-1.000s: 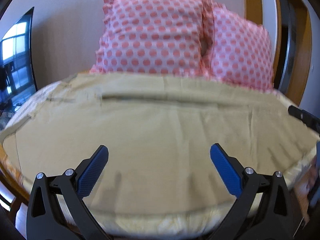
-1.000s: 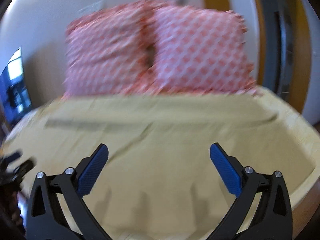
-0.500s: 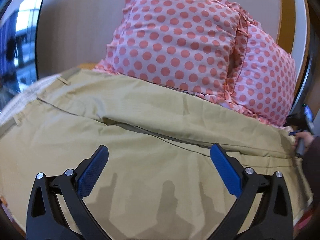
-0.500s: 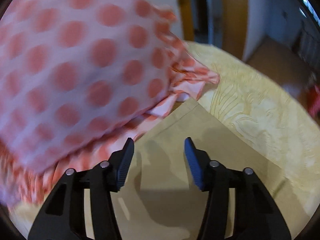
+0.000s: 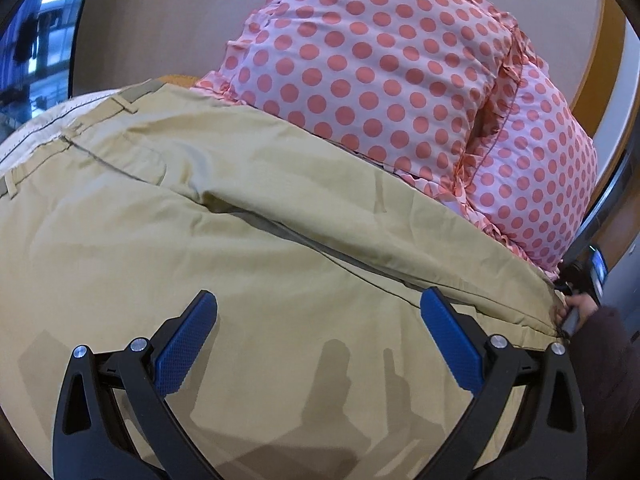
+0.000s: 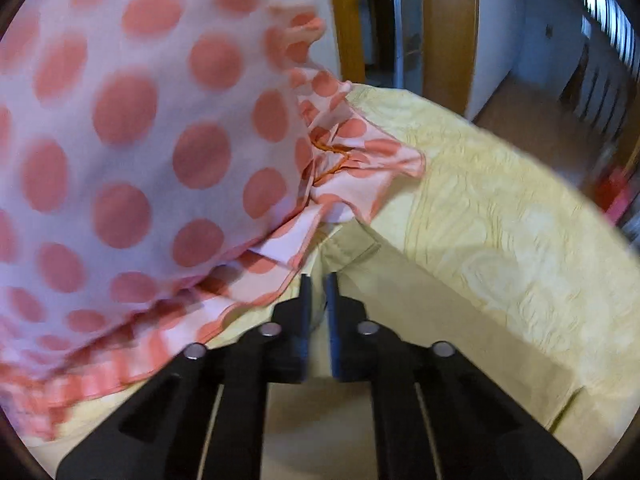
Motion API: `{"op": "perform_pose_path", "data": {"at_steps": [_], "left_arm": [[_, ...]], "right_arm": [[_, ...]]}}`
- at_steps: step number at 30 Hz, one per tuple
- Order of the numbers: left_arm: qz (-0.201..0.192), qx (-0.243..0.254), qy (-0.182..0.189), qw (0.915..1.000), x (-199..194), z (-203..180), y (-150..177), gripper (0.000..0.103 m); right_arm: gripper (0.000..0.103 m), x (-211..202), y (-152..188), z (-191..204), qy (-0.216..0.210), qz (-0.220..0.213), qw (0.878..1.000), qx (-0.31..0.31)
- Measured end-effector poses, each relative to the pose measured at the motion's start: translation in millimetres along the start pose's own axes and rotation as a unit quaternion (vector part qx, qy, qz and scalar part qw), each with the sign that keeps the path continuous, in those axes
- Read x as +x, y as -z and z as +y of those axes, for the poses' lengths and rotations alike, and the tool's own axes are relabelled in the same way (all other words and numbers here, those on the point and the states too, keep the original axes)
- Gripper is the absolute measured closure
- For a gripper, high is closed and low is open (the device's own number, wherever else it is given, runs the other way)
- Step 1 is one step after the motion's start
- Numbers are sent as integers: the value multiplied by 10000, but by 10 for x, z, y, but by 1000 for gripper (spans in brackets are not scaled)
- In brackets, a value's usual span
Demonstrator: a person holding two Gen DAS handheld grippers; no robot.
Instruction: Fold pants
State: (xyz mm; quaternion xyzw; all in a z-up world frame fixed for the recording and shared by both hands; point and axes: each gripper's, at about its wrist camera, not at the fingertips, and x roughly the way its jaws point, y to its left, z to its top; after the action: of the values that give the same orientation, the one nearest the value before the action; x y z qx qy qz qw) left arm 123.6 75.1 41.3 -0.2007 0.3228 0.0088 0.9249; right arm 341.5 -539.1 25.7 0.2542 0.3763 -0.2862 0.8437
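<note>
Khaki cloth filled the near ground: the pants [image 5: 248, 248] lay spread flat across the yellow quilted bedspread [image 6: 500, 216], waistband and belt loops off to the left end, legs running right. Just above that cloth hung the left gripper [image 5: 318, 340], blue pads flung wide apart, nothing between them, its shadow falling on the fabric beneath. Over at the pants' far right corner, the right gripper [image 6: 316, 292] had its fingers drawn almost together, only a thin slit showing; the hem corner sat right at the tips, but whether cloth was actually pinched in there I couldn't tell. Beyond the pants, pressed against their far edge, stood the pink polka-dot pillows [image 5: 400, 80], frilled edges drooping onto the khaki. Behind those, a plain beige wall [image 5: 168, 12].
</note>
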Motion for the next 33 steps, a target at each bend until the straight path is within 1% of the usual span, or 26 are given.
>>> {"op": "perform_pose_path", "data": {"at_steps": [1, 2, 3, 4, 5, 7, 8, 9, 10, 11, 12, 13, 14, 16, 17, 18, 19, 21, 22, 23, 26, 28, 30, 31, 32, 33], "left_arm": [[-3, -45, -2, 10000, -1, 14, -1, 1], [-7, -74, 2, 10000, -3, 24, 0, 1], [-11, -96, 1, 10000, -8, 36, 0, 1], [-23, -114, -6, 9999, -12, 40, 3, 1], [-39, -124, -20, 9999, -18, 43, 4, 1], [-69, -126, -44, 9999, -27, 39, 5, 1], [-83, -124, -60, 9999, -31, 37, 4, 1], [-101, -111, -79, 9999, -36, 31, 2, 1], [-117, -106, -96, 9998, -44, 26, 4, 1], [-158, -76, -131, 9998, -61, 16, 6, 1], [-195, -44, -158, 9997, -82, 2, 10, 1], [-221, -9, -171, 9996, -103, -13, 14, 1], [-226, 59, -192, 9995, -129, -33, 12, 1], [-200, 162, -218, 9994, -178, -63, 19, 1], [-191, 219, -217, 9993, -213, -75, 18, 1], [-241, 299, -252, 9989, -295, -80, 12, 1], [-302, 323, -296, 9986, -343, -76, 6, 1], [-535, 356, -443, 9969, -487, -28, -39, 1], [-589, 367, -474, 9965, -520, -14, -56, 1], [-643, 391, -518, 9958, -551, 0, -83, 1], [-752, 582, -626, 9935, -587, 24, -191, 1], [-807, 703, -587, 9925, -587, 36, -280, 1], [-761, 694, -484, 9935, -564, 61, -397, 1], [-745, 660, -368, 9944, -549, 77, -449, 1], [-723, 597, -215, 9954, -530, 103, -505, 1], [-698, 544, -130, 9960, -518, 118, -534, 1]], "right_arm": [[99, -105, 32, -104, -251, -98, 9996, 129], [99, -267, 85, -264, -619, -261, 9974, 255], [99, -422, 141, -391, -899, -367, 9947, 342], [99, -555, 186, -447, -1101, -428, 9922, 405], [99, -786, 308, -600, -1456, -530, 9866, 504], [99, -1171, 531, -821, -1891, -664, 9778, 611], [99, -1351, 689, -1021, -2137, -731, 9715, 722], [99, -1584, 877, -1078, -2243, -731, 9685, 798], [99, -1700, 1090, -1260, -2346, -676, 9654, 917], [99, -1788, 1265, -1356, -2380, -567, 9643, 1014], [99, -1786, 1348, -1428, -2394, -450, 9638, 1083], [99, -1726, 1467, -1513, -2422, -218, 9627, 1184], [98, -1705, 1538, -1544, -2448, -75, 9615, 1246], [84, -1626, 1598, -1591, -2450, 105, 9596, 1377], [80, -1614, 1644, -1627, -2490, 155, 9562, 1532], [71, -1603, 1653, -1651, -2547, 176, 9528, 1643], [68, -1594, 1659, -1660, -2584, 188, 9505, 1715], [67, -1569, 1682, -1640, -2565, 216, 9503, 1749], [69, -1538, 1686, -1634, -2569, 256, 9497, 1774], [69, -1505, 1688, -1629, -2550, 279, 9493, 1818], [65, -1484, 1668, -1582, -2547, 229, 9474, 1923], [57, -1479, 1646, -1570, -2531, 250, 9464, 1990], [56, -1475, 1606, -1497, -2394, 275, 9517, 1905], [67, -1455, 1585, -1455, -2317, 281, 9556, 1799], [81, -1411, 1560, -1412, -2268, 305, 9592, 1663], [101, -1363, 1547, -1407, -2312, 377, 9583, 1635]]}}
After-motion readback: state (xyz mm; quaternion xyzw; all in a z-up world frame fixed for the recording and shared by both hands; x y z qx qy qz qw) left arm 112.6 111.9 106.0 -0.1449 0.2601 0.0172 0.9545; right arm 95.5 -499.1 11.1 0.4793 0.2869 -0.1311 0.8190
